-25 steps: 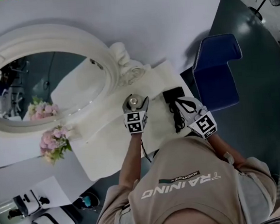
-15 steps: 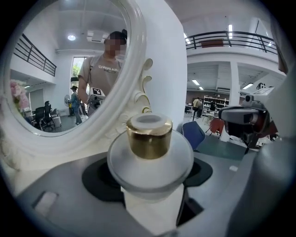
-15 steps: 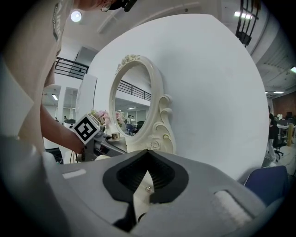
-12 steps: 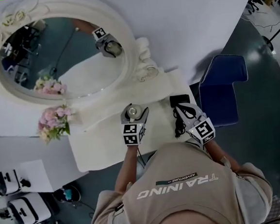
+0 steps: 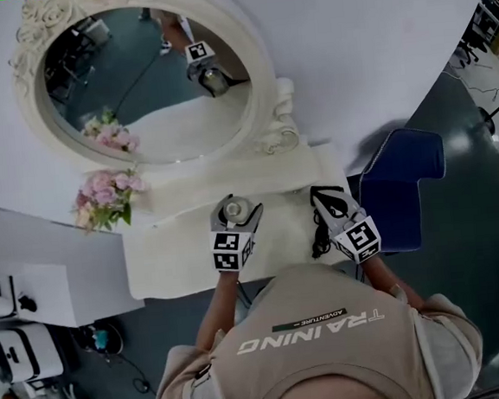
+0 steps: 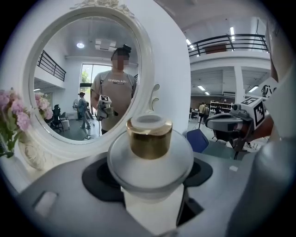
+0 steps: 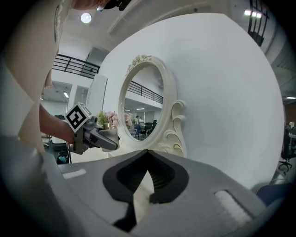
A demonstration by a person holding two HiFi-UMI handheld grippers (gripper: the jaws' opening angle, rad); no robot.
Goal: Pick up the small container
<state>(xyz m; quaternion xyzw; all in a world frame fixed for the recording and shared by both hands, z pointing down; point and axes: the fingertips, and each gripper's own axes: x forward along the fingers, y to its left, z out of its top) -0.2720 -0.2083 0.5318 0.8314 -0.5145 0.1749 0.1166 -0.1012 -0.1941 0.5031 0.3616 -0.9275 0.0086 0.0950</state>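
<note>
small container (image 6: 149, 139) farther from mirror (image 5: 141, 95) now, tight in left claw (image 5: 236, 207)

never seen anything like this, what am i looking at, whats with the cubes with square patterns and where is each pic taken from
There is no robot here. A person holds a pair of hand-held tongs in each hand, and the cubes with square markers are part of those tongs.

The top-down picture comes from a camera on the person's head. The other two come from cameras riding on each pair of tongs, looking along the jaws.

The person stands at a white dressing table with an oval mirror and pink flowers on it. A blue chair stands to the right.

The left tongs are shut on a small container with a gold cap. The right tongs are shut with nothing between them.
</note>
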